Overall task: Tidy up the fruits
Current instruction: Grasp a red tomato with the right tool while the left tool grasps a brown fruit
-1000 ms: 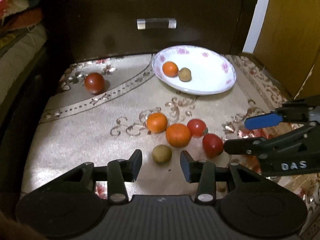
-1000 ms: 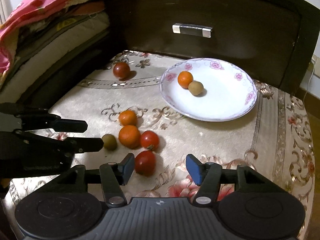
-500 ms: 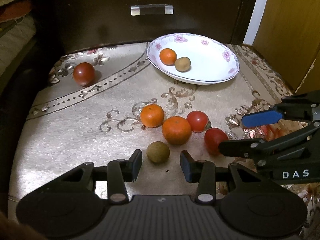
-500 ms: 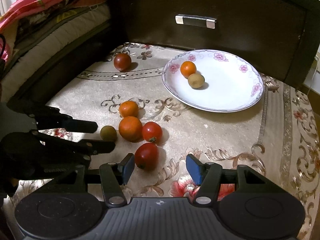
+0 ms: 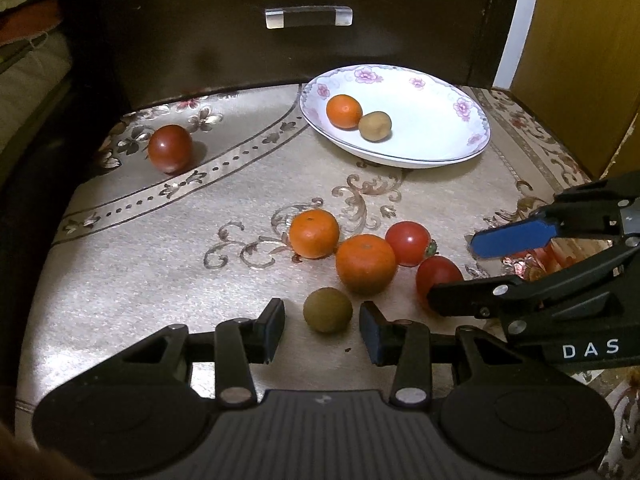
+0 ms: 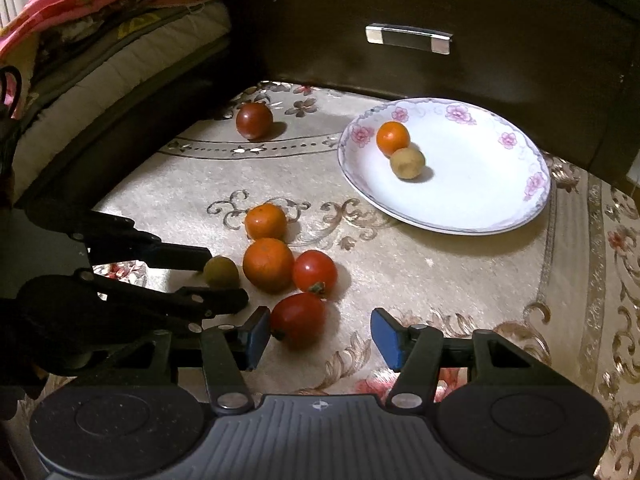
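A glossy white plate with pink flower prints on its rim sits on a pale, shiny embroidered cloth covering the worktop, in front of a dark wooden drawer front with a clear bar handle. On the plate, a smooth orange touches a matte, brownish round fruit. Nearer than the plate lies a cluster: two dimpled oranges, two shiny red tomatoes and a dull olive-green round fruit. A darker tomato lies alone, well left of the plate. The left gripper is released, its black fingers flanking the green fruit without touching. The right gripper is closing, its blue pads still apart, with the nearest tomato just beside the left pad.
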